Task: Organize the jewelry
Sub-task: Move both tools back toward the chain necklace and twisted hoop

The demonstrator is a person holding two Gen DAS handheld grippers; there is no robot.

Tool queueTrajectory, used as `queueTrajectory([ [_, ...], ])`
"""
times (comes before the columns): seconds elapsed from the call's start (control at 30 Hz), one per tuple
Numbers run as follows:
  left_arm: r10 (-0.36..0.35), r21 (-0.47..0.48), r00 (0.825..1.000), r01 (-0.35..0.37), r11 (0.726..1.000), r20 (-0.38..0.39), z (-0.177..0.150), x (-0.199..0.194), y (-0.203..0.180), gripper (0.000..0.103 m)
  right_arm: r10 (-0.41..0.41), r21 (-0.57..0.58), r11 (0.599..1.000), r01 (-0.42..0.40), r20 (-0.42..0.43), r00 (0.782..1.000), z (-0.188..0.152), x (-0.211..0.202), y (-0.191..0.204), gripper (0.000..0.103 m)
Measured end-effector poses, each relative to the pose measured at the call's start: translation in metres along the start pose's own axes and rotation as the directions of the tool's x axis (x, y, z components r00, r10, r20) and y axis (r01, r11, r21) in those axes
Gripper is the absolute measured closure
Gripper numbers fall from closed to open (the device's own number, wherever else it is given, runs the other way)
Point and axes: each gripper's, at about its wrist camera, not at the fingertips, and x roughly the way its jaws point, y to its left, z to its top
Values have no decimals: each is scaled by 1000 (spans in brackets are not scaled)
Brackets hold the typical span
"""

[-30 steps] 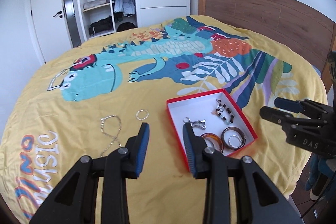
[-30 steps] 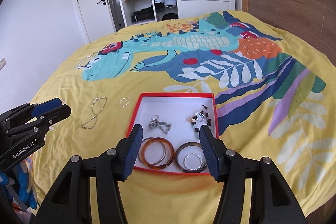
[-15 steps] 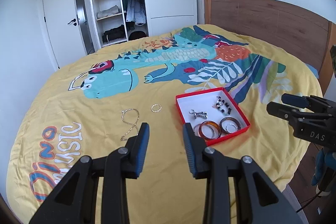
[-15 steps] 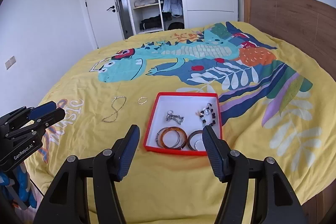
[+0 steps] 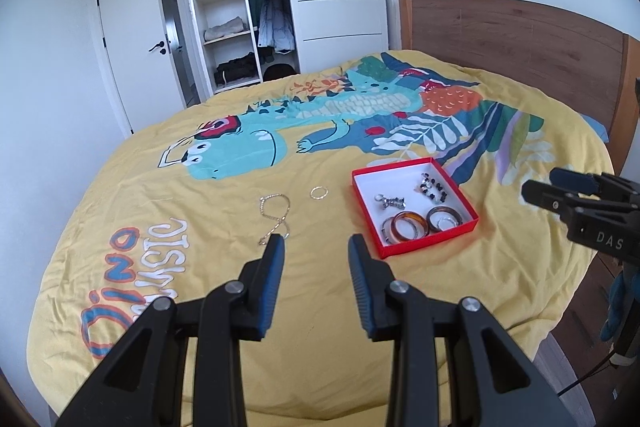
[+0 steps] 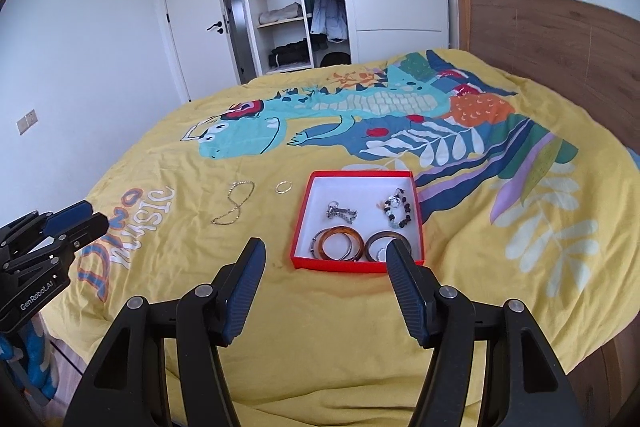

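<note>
While the left gripper [image 5: 316,259] hangs above the yellow bedspread [image 5: 224,219] with its jaws spread and empty, the left wrist view shows a chain [image 5: 275,218] and a small ring [image 5: 319,192] loose on the cover, left of the red box [image 5: 456,233].

From the right wrist, the right gripper [image 6: 326,261] is spread wider, holding nothing; inside the box lie amber bangles [image 6: 339,247], a beaded bracelet [image 6: 397,211] and a charm [image 6: 341,213].
</note>
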Motion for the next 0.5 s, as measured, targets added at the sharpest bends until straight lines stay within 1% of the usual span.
queueTrajectory([
  [0.07, 11, -12, 1000, -11, 1000, 1, -6, -4, 6, 72, -15, -17, 1000, 16, 22, 1000, 0, -6, 8, 41],
  [0.1, 16, -20, 1000, -16, 1000, -1, -9, -6, 10, 72, -20, -24, 999, 21, 31, 999, 0, -9, 12, 39],
  [0.13, 21, -28, 1000, -21, 999, -2, -12, -7, 14, 72, -27, -33, 999, 28, 42, 999, 0, -11, 16, 29],
  [0.2, 34, -49, 999, -35, 998, -13, -18, -8, 24, 70, -34, -56, 998, 39, 75, 997, -1, -17, 27, 14],
  [0.23, 39, -61, 999, -40, 997, -19, -21, -7, 30, 62, -32, -67, 997, 38, 83, 996, 0, -17, 33, 14],
  [0.3, 55, -84, 998, -57, 995, -31, -25, -6, 40, 56, -16, -81, 996, 22, 81, 997, 1, -16, 42, 14],
  [0.5, 76, -127, 995, -83, 988, -61, -35, 0, 66, 54, 32, -123, 992, -25, 55, 998, 4, -6, 68, 13],
])
